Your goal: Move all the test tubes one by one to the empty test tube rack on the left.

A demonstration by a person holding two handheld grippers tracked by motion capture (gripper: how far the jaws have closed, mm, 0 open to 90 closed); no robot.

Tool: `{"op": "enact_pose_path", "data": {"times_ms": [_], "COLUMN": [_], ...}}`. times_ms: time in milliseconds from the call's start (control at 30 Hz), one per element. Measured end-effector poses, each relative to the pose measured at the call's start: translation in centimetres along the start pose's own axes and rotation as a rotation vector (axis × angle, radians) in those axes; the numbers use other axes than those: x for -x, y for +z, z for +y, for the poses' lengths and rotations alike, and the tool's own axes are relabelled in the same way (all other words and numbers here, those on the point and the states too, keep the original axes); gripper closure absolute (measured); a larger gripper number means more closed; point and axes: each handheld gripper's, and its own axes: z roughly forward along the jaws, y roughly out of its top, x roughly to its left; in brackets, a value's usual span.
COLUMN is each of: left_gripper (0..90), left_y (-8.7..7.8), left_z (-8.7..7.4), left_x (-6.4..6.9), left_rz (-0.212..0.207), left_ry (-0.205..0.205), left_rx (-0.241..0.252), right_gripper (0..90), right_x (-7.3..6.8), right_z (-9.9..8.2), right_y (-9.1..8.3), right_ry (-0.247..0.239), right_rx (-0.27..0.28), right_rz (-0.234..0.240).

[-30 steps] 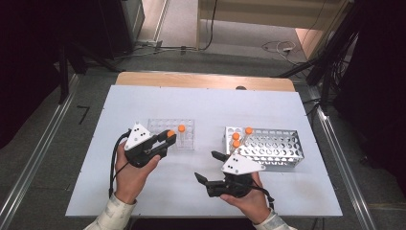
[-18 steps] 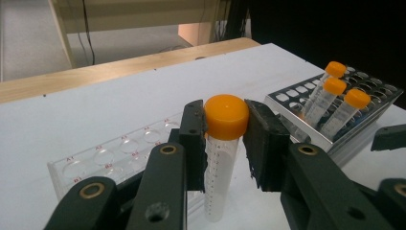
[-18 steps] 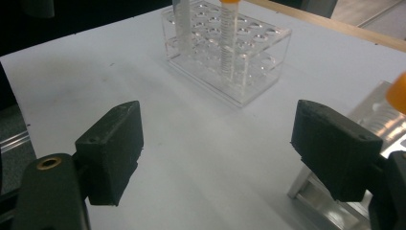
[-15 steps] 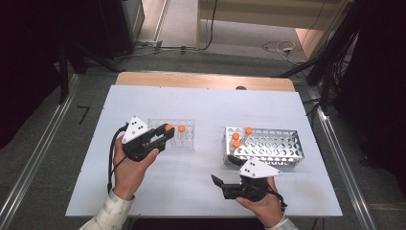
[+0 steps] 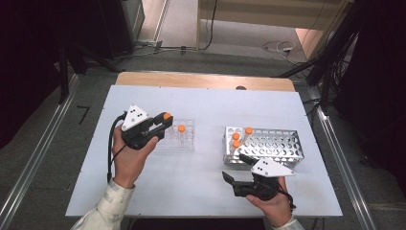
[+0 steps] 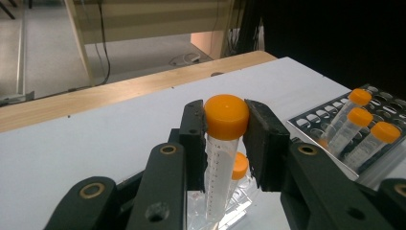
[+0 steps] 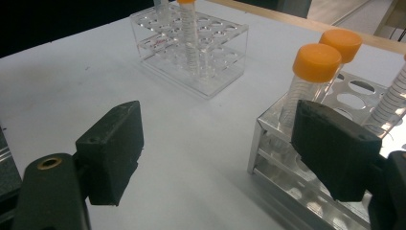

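One tube [image 5: 181, 129] already stands in the clear rack [image 5: 187, 143] at left; the left gripper [image 5: 160, 123] clamps a second orange-capped tube [image 6: 224, 125] by its cap just above that rack, not yet seated. Three tubes [image 5: 237, 136] wait in the metal rack [image 5: 282, 146]. Near it, the right gripper [image 5: 234, 168] hangs wide open and empty, so most transfers remain.

Black two-jaw grippers [image 5: 160, 125] [image 5: 236, 168], grey three-cornered plates [image 5: 134, 116] on top, brass-ringed pivots [image 6: 92, 190], black cable [image 5: 111, 143], pale cuffed sleeves [image 5: 112, 201].
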Motion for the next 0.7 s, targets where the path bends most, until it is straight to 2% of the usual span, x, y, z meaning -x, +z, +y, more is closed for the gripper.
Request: {"op": "enact_pose_path", "data": {"times_ms": [233,433,533,700], "left_gripper": [70.2,70.2,70.2,70.2], "left_y": [1.1,1.3,1.4,1.8], "left_z": [-0.3,-0.7,-1.1,-1.8], "left_x": [-0.1,0.0,0.1,0.5], "left_rz": [0.020,0.037,0.037,0.040], "left_ry": [0.010,0.031,0.029,0.050], "left_rx": [-0.003,0.005,0.009,0.005], "right_gripper": [17.3,17.5,17.6,17.8], "right_x": [0.3,0.3,0.3,0.2], "right_z": [0.0,-0.1,-0.1,-0.1], "right_y": [-0.1,0.0,0.0,0.1], "right_ry": [0.006,0.011,0.012,0.008], "right_rx": [0.004,0.004,0.003,0.002], "right_rz": [-0.010,-0.008,-0.007,-0.008]}}
